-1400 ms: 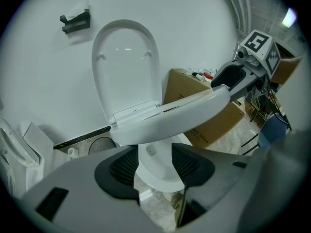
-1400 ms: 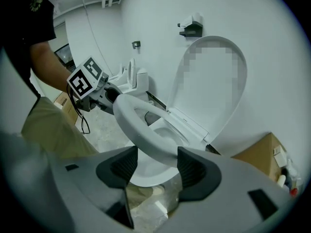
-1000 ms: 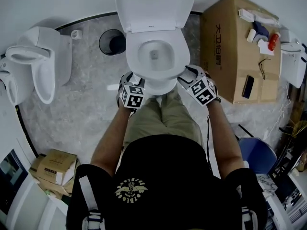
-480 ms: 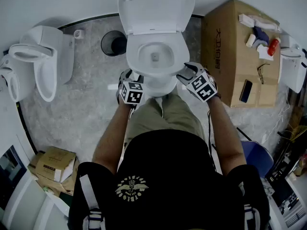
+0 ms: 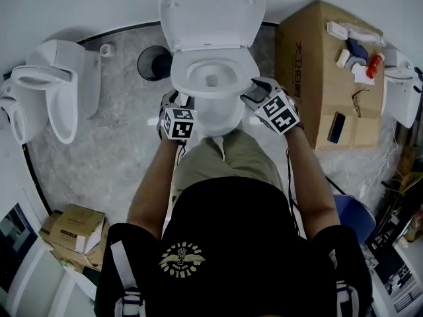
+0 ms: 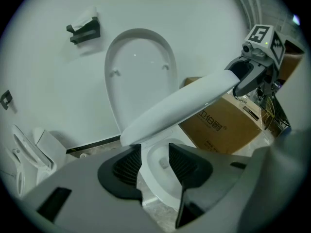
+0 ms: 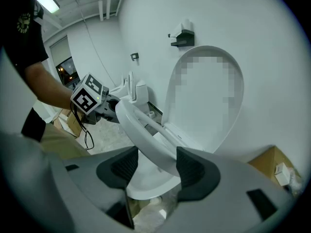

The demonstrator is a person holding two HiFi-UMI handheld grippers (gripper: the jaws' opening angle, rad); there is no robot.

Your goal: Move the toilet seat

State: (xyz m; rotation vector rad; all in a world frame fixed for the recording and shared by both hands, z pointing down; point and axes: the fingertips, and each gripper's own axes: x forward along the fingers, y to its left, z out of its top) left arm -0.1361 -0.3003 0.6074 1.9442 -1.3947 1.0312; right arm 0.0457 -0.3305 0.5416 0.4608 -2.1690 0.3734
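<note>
The person stands facing the white ceramic toilet bowl (image 5: 218, 114), both forearms stretched forward and slightly inward, one at each side of its front. The white oval plastic toilet seat (image 6: 189, 103) is lifted off the bowl and slopes upward, hinged at the back below the upright white lid (image 5: 211, 8). The left gripper (image 6: 154, 154) meets the seat's left front rim, which sits at the tips of its jaws, pinched there. The right gripper (image 7: 158, 161) clasps the opposite side, with the ring running between its two dark pads. Both marker cubes face up toward the head. A brown cardboard box (image 5: 310, 65) stands just beside the bowl on the right.
</note>
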